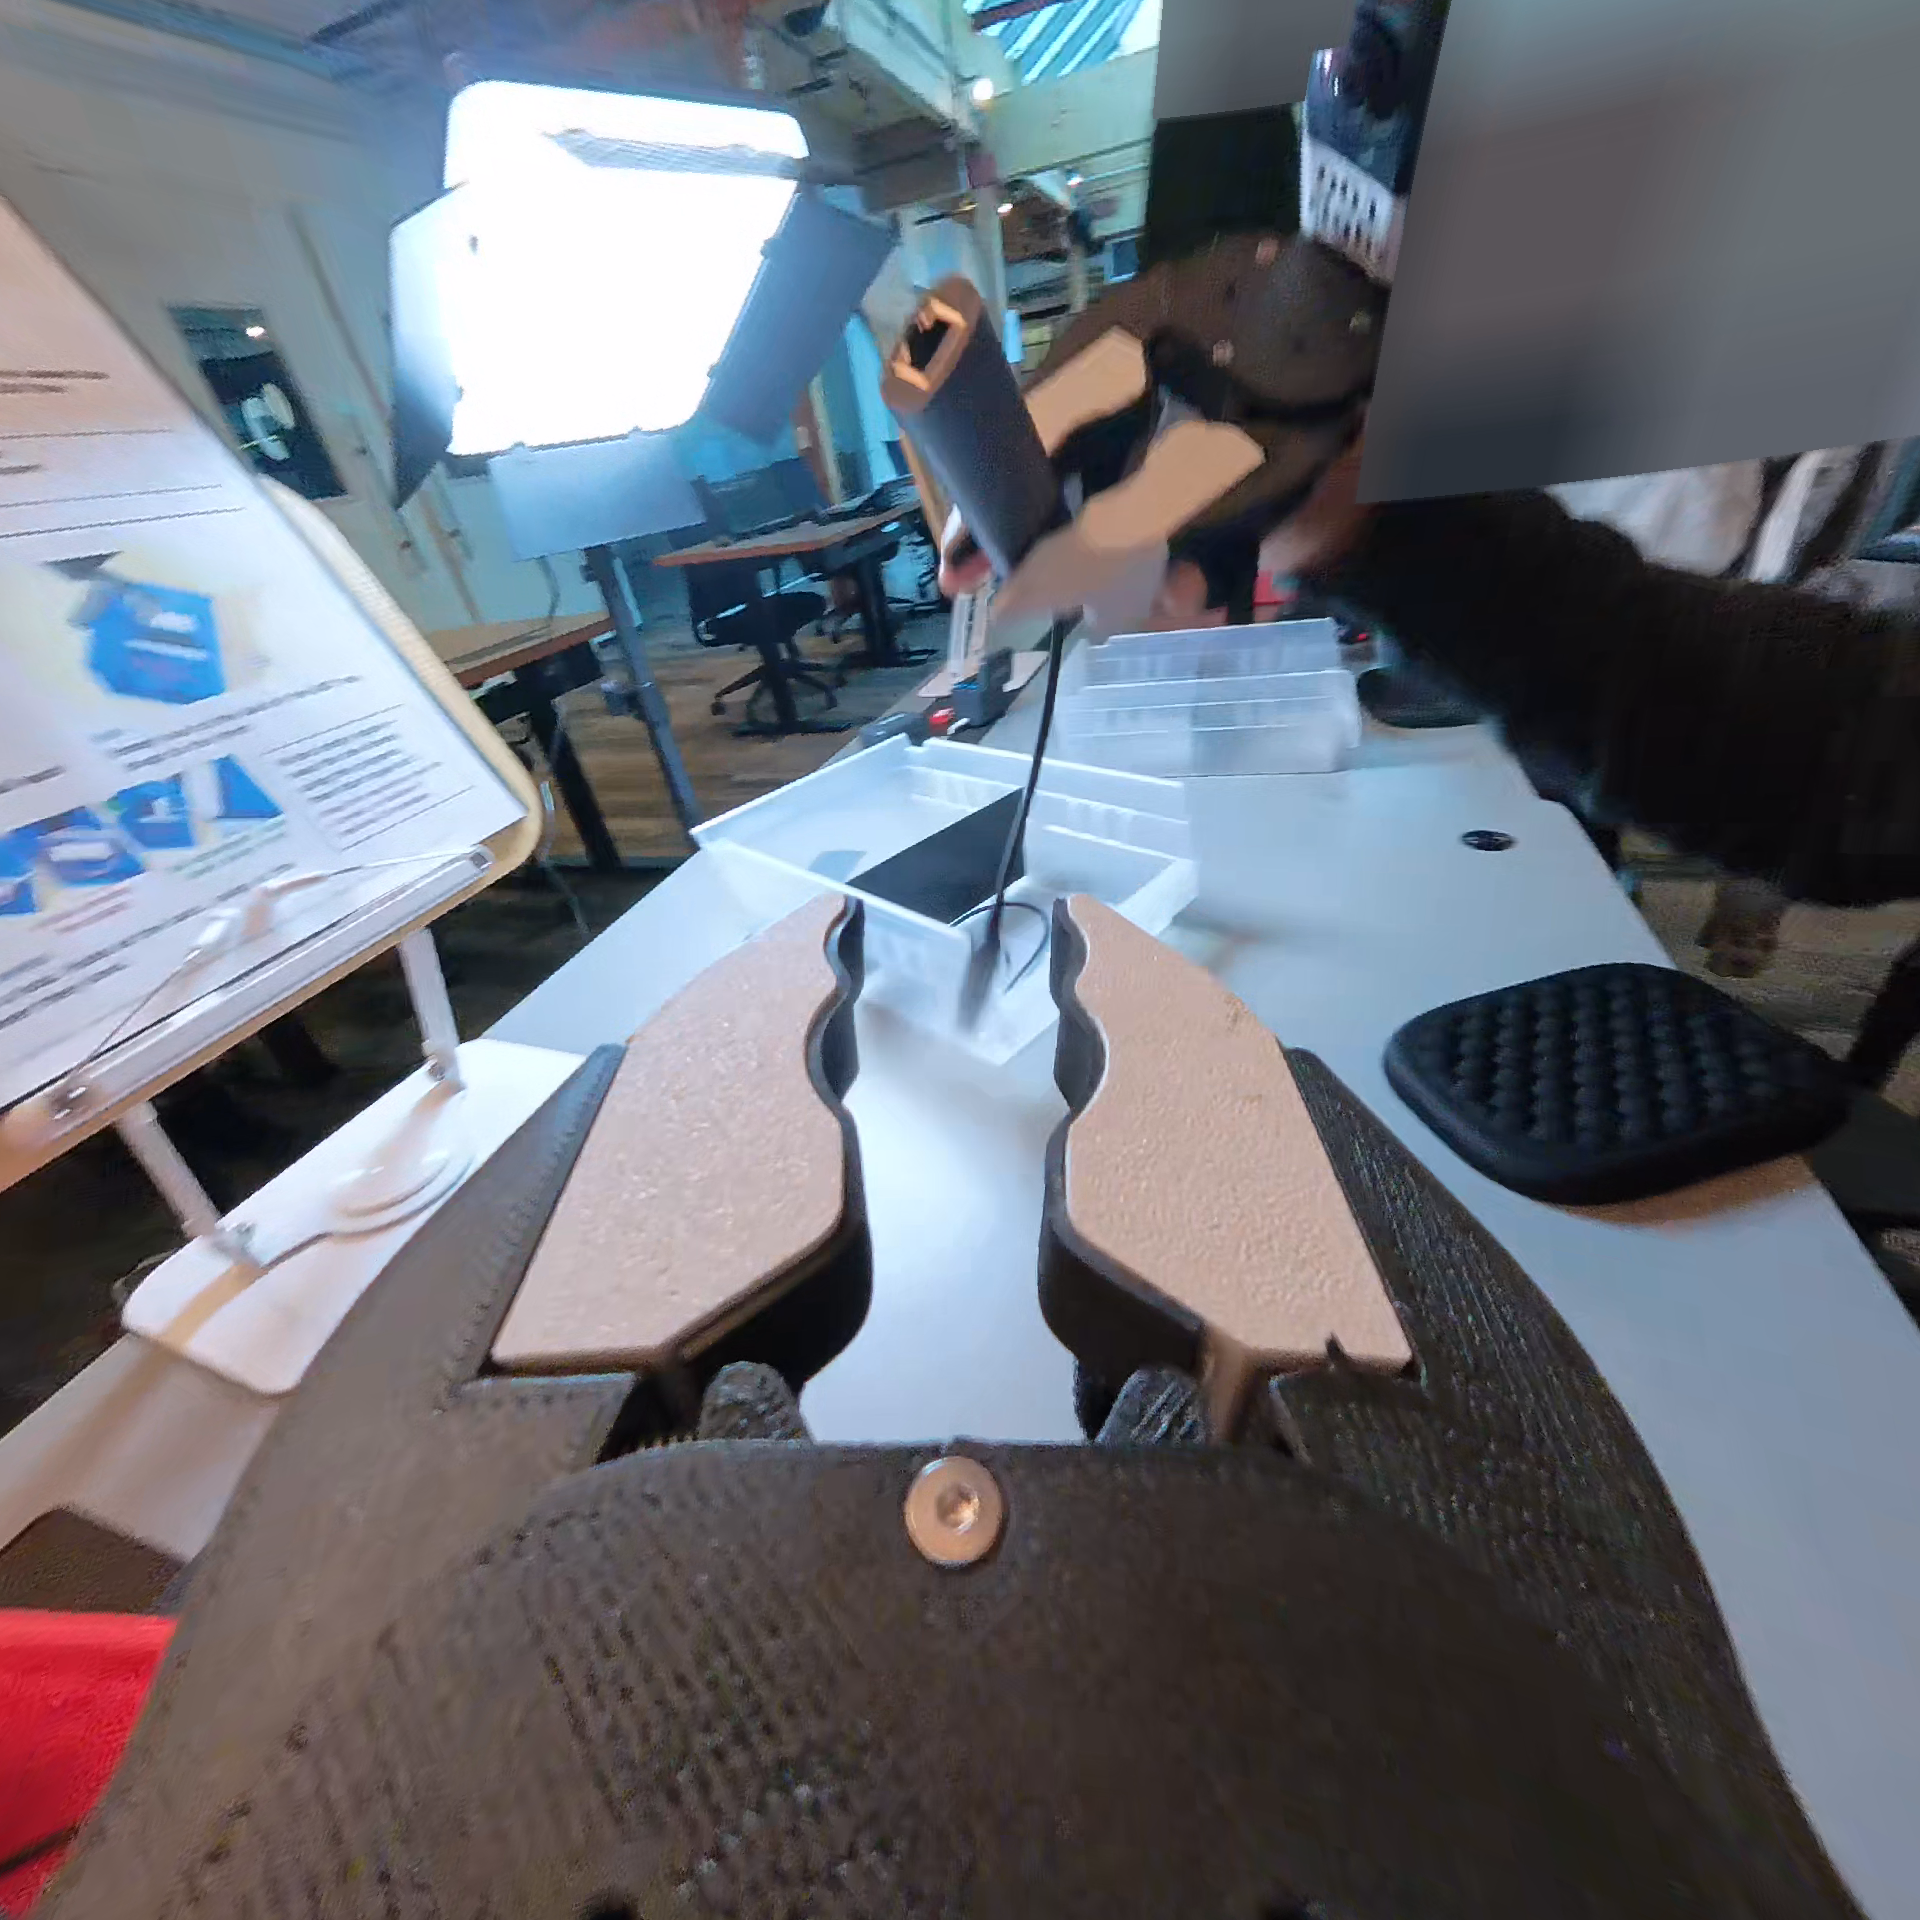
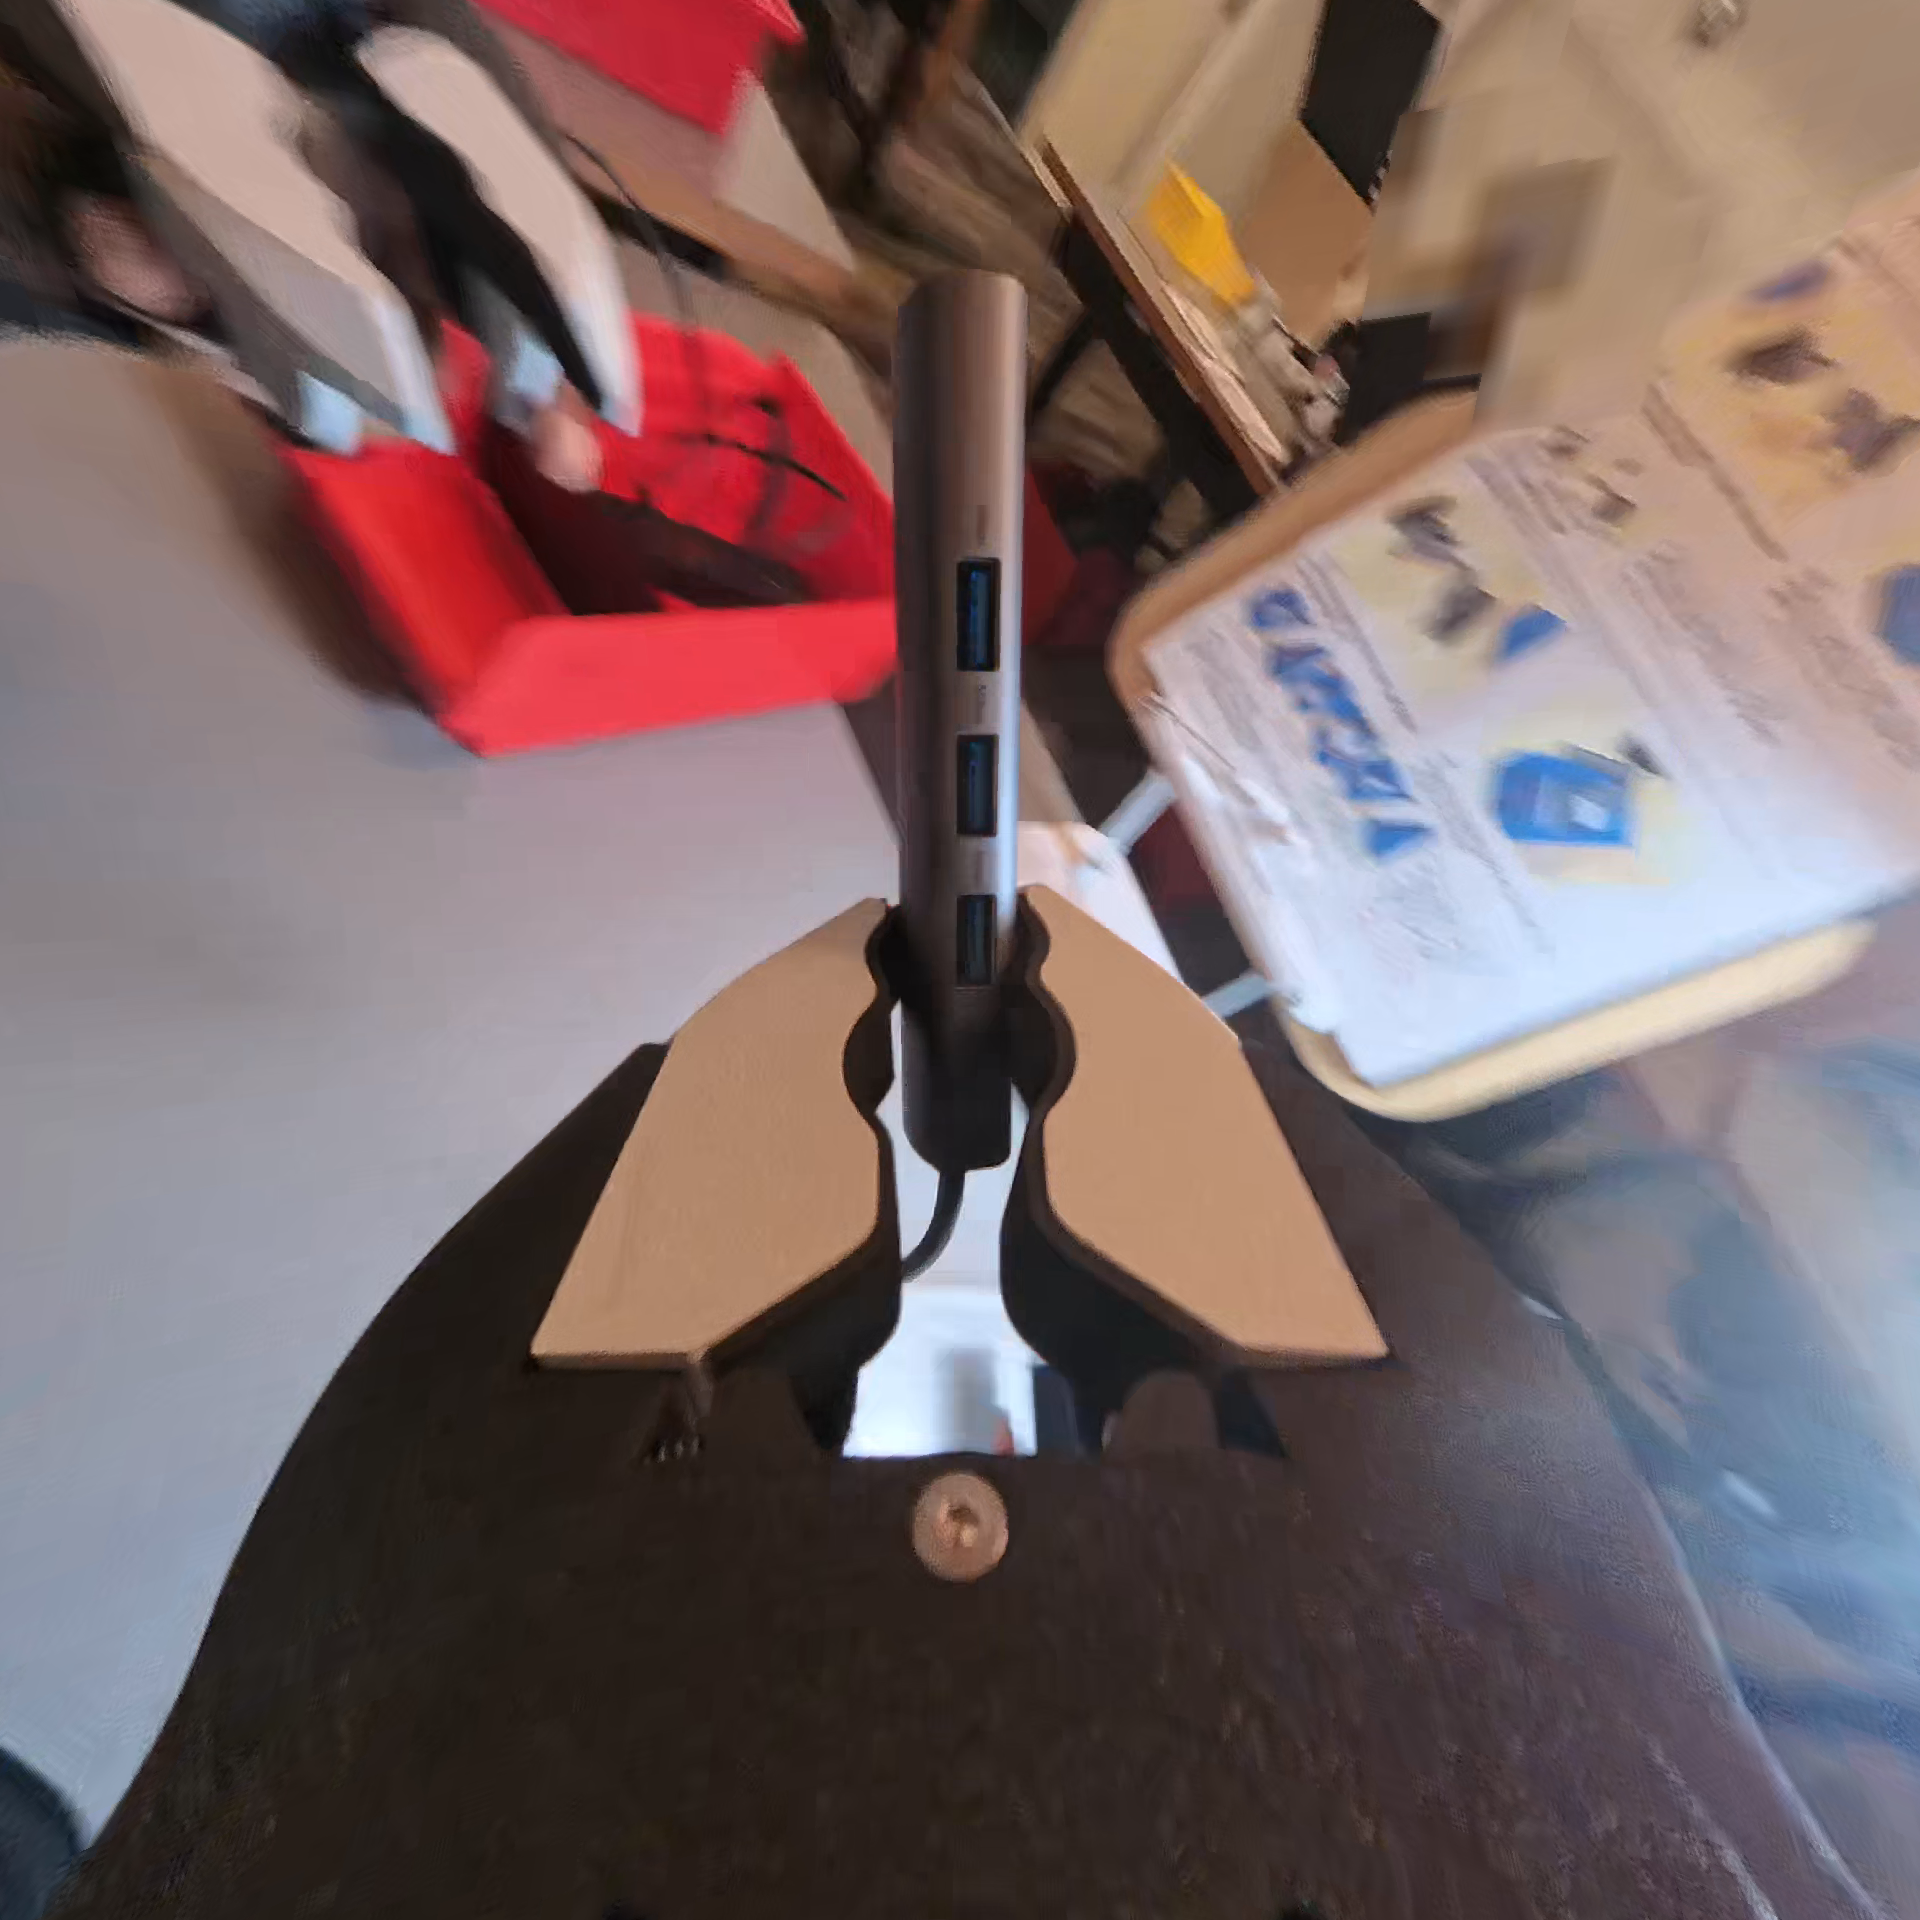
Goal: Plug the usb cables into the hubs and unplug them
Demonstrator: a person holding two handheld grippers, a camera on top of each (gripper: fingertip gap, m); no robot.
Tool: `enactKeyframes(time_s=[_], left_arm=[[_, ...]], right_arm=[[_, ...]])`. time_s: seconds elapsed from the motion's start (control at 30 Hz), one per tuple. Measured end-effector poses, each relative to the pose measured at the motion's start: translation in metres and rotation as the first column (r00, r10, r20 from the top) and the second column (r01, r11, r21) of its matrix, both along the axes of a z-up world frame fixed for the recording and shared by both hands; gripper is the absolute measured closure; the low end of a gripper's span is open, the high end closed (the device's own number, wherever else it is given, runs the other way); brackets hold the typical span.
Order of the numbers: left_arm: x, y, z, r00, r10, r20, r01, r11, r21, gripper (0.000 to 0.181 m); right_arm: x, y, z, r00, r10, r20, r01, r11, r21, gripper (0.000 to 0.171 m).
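In the left wrist view our left gripper [image 1: 956, 987] hangs parted and empty above the white counter [image 1: 1351, 935], while well ahead the right gripper [image 1: 1101, 520] holds the grey USB hub [image 1: 971, 436] aloft, its black cable [image 1: 1029, 790] trailing down into a clear compartmented tray [image 1: 1101, 831] that also holds a black item we cannot identify. In the right wrist view our right gripper [image 2: 956, 935] is clamped around the hub's lower end, blue ports facing us, with a red bin [image 2: 582, 623] of dark cables beyond.

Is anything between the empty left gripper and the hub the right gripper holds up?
Nothing visible: the left gripper is open and empty, and only open air separates it from the hub, whose cable hangs down.
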State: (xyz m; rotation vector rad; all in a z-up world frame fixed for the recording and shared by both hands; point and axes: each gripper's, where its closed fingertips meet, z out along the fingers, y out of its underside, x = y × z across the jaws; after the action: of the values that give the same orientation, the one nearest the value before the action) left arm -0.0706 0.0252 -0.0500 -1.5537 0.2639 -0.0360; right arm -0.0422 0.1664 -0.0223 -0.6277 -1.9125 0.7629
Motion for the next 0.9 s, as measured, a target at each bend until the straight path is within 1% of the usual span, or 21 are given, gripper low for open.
enactKeyframes(time_s=[0.1,0.2,0.27,0.33,0.37,0.43,0.5,0.57,0.67,0.7,0.73,0.8,0.87,0.9], left_arm=[[-0.013,-0.002,-0.005,0.999,0.036,0.014,-0.036,0.999,-0.006,0.148],[-0.015,0.000,-0.013,0.999,0.051,-0.004,-0.051,0.998,-0.029,0.149],[-0.017,0.002,-0.021,0.997,0.069,-0.039,-0.071,0.996,-0.054,0.150],[-0.019,0.004,-0.030,0.994,0.084,-0.070,-0.090,0.992,-0.085,0.150],[-0.020,0.005,-0.034,0.993,0.090,-0.081,-0.098,0.990,-0.098,0.150],[-0.024,0.005,-0.040,0.990,0.104,-0.098,-0.115,0.987,-0.116,0.151],[-0.030,0.004,-0.044,0.989,0.115,-0.098,-0.127,0.983,-0.130,0.151],[-0.037,0.003,-0.046,0.989,0.123,-0.077,-0.132,0.983,-0.128,0.152],[-0.047,0.002,-0.052,0.990,0.136,-0.038,-0.140,0.981,-0.134,0.153],[-0.050,0.002,-0.054,0.989,0.142,-0.031,-0.145,0.980,-0.140,0.153],[-0.052,0.002,-0.057,0.989,0.147,-0.027,-0.149,0.978,-0.146,0.153],[-0.056,0.002,-0.061,0.988,0.153,-0.020,-0.154,0.976,-0.157,0.153],[-0.058,0.002,-0.064,0.987,0.158,-0.014,-0.158,0.974,-0.165,0.153],[-0.059,0.001,-0.064,0.986,0.164,-0.014,-0.164,0.972,-0.167,0.152]], right_arm=[[-0.023,0.076,0.026,0.976,-0.218,-0.030,0.220,0.963,0.155,0.153],[-0.047,0.151,0.037,0.913,-0.394,-0.109,0.409,0.878,0.248,0.153],[-0.061,0.194,0.028,0.868,-0.474,-0.147,0.497,0.832,0.247,0.153],[-0.071,0.227,0.002,0.835,-0.533,-0.138,0.550,0.810,0.205,0.153],[-0.074,0.240,-0.018,0.825,-0.554,-0.108,0.564,0.807,0.176,0.153],[-0.075,0.259,-0.068,0.807,-0.591,0.013,0.585,0.802,0.119,0.153],[-0.069,0.271,-0.120,0.774,-0.606,0.180,0.597,0.795,0.109,0.154],[-0.056,0.282,-0.163,0.713,-0.619,0.330,0.603,0.781,0.163,0.154],[-0.032,0.295,-0.206,0.592,-0.628,0.505,0.594,0.764,0.253,0.154],[-0.025,0.301,-0.213,0.550,-0.642,0.534,0.596,0.750,0.288,0.152],[-0.022,0.307,-0.215,0.527,-0.658,0.537,0.600,0.736,0.313,0.146],[-0.020,0.311,-0.211,0.509,-0.660,0.552,0.614,0.728,0.304,0.130],[-0.022,0.312,-0.198,0.521,-0.660,0.542,0.633,0.724,0.273,0.119],[-0.025,0.310,-0.187,0.547,-0.654,0.522,0.641,0.729,0.241,0.117]])
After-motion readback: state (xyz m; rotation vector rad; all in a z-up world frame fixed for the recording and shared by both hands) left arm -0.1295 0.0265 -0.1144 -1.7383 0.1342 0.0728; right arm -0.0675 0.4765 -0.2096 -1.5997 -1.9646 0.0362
